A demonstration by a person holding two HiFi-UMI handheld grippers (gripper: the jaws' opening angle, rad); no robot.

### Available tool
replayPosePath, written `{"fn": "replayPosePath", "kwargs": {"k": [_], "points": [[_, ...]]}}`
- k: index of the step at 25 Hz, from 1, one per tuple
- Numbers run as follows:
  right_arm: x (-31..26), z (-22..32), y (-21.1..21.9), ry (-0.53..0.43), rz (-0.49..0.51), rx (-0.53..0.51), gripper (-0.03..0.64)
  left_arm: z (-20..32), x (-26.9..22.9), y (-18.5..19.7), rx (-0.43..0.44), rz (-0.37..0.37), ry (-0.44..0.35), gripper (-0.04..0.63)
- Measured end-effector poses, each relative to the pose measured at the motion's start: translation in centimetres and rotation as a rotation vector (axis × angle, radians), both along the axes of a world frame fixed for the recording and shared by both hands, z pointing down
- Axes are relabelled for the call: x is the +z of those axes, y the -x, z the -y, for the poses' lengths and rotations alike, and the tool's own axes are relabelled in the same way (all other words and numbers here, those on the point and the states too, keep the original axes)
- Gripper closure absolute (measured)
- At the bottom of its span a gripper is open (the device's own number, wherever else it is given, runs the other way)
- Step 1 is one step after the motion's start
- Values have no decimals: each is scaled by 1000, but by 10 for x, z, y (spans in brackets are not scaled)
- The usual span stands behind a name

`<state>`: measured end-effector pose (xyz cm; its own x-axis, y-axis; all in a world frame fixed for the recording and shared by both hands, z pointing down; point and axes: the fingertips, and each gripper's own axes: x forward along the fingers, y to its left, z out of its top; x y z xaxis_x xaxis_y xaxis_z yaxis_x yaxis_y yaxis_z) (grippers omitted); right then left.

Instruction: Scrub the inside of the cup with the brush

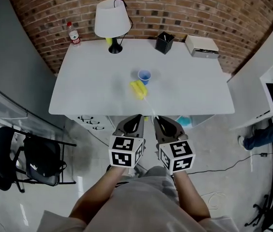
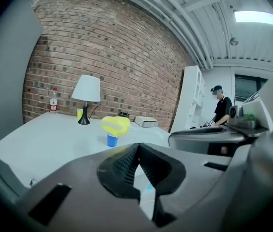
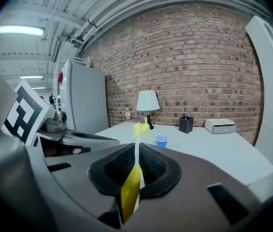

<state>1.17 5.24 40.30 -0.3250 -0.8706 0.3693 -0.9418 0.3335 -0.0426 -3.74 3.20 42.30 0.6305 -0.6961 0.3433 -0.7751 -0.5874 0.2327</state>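
Observation:
A small blue cup (image 1: 144, 76) stands upright near the middle of the white table (image 1: 88, 91). My right gripper (image 1: 157, 122) is shut on the handle of a brush; its yellow brush head (image 1: 138, 89) hangs over the table just in front of the cup. In the right gripper view the yellow handle (image 3: 130, 192) sits between the closed jaws, with the brush head (image 3: 140, 128) left of the cup (image 3: 161, 140). My left gripper (image 1: 136, 122) is beside it at the table's near edge, shut and empty. The left gripper view shows the cup (image 2: 112, 140) behind the brush head (image 2: 115, 125).
At the table's back stand a white lamp (image 1: 112, 21), a bottle (image 1: 73, 34), a black pen holder (image 1: 164, 42) and a white box (image 1: 202, 46). A black chair (image 1: 25, 161) is on the left. A person (image 2: 220, 108) stands by a white shelf at the right.

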Motion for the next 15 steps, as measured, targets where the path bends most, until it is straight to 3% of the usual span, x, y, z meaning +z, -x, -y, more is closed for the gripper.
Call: {"fn": "replayPosePath", "kwargs": {"k": [7, 15], "points": [[-1, 13, -1, -14, -2, 21, 592, 12, 7, -3, 51, -28, 6, 589], [8, 32, -11, -22, 3, 14, 592, 35, 23, -20, 67, 3, -4, 588]]}}
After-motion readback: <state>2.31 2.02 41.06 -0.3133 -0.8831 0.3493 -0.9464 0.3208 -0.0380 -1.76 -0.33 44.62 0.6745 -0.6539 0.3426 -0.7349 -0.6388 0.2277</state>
